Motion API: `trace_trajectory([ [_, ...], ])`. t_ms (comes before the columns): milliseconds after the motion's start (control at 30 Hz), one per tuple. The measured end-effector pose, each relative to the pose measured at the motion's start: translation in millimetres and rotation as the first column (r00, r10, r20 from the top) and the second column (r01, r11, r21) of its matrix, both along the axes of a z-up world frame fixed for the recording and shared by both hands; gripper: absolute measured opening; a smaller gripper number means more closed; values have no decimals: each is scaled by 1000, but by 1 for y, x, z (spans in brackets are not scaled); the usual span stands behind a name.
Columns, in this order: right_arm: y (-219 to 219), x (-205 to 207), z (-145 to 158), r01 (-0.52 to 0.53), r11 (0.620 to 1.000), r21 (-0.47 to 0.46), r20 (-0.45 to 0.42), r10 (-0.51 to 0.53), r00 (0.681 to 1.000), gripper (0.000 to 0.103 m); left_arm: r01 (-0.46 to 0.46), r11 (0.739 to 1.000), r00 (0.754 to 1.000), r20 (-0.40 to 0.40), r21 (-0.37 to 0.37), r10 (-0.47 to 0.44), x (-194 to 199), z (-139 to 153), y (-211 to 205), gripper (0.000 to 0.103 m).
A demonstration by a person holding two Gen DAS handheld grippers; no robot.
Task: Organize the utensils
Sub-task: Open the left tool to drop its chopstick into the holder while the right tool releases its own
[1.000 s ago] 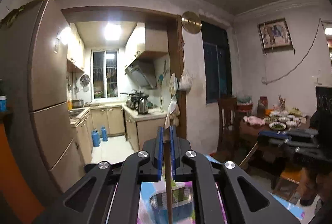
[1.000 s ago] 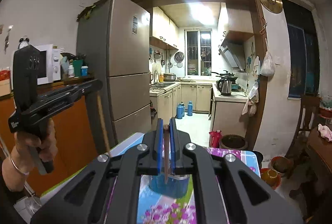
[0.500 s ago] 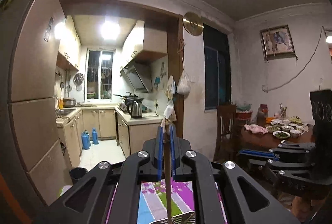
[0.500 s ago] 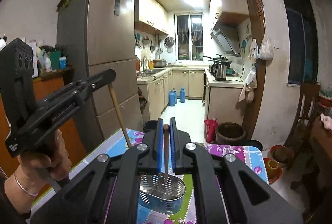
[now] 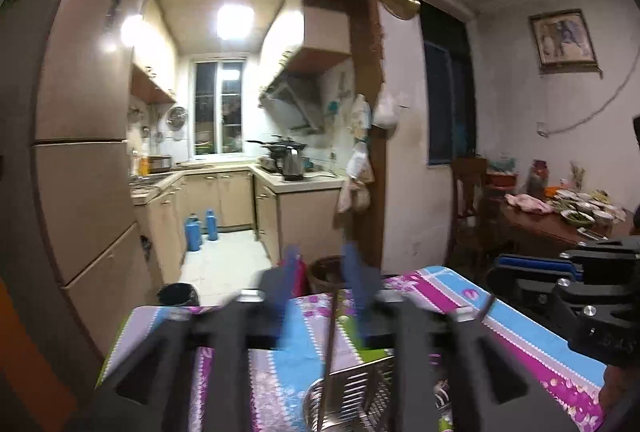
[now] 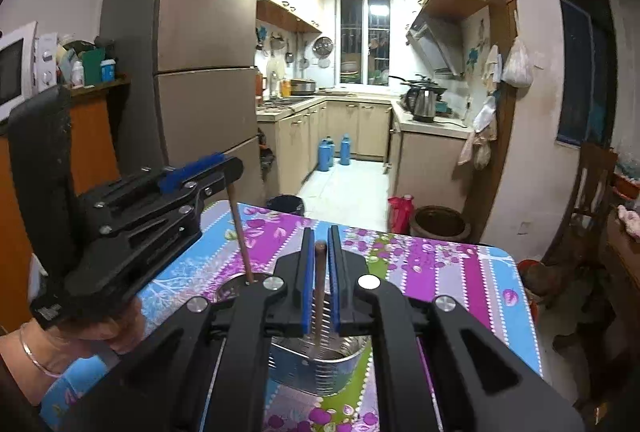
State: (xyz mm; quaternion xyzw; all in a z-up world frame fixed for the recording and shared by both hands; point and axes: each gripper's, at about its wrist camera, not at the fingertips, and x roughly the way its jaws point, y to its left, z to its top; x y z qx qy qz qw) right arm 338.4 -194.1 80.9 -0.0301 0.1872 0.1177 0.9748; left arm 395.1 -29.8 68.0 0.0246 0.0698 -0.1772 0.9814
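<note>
A perforated metal utensil holder (image 6: 320,368) (image 5: 352,392) stands on the floral tablecloth (image 6: 440,264). My right gripper (image 6: 320,236) hangs just above it. A brown wooden handle (image 6: 320,272) is upright between its blue pads, lower end inside the holder. These jaws are starting to open, but the pads still touch the handle. My left gripper (image 5: 322,260) is blurred and its jaws are opening wide. A thin brown stick (image 5: 331,332) stands free between them, leaning into the holder. In the right wrist view the left gripper (image 6: 232,168) is at the left, with the stick (image 6: 240,232) below its tip.
A person's hand with a bracelet (image 6: 36,352) holds the left gripper. Beyond the table's far edge are a black bin (image 6: 286,204), a red flask (image 6: 400,214) and a clay pot (image 6: 440,224). A fridge (image 6: 200,72) is at the left; a chair (image 6: 592,192) and laid table (image 5: 560,220) at the right.
Both grippers have come down over the holder, which now sits close beneath them. The left jaws, shut on the stick before, have spread apart. The right jaws have barely widened.
</note>
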Motion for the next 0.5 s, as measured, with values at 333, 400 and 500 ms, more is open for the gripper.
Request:
trace_trajectory([
  [333, -33, -124, 96, 0, 1000, 22, 273, -6, 962, 11, -15, 986, 971, 235, -164, 54, -128, 93, 72, 45],
  [400, -42, -162, 99, -6, 1000, 5, 306, 4, 952, 11, -19, 986, 957, 281, -167, 66, -175, 102, 86, 50],
  [500, -55, -226, 81, -7, 999, -39, 316, 19, 949, 12, -52, 989, 941, 325, -135, 94, -246, 98, 104, 69],
])
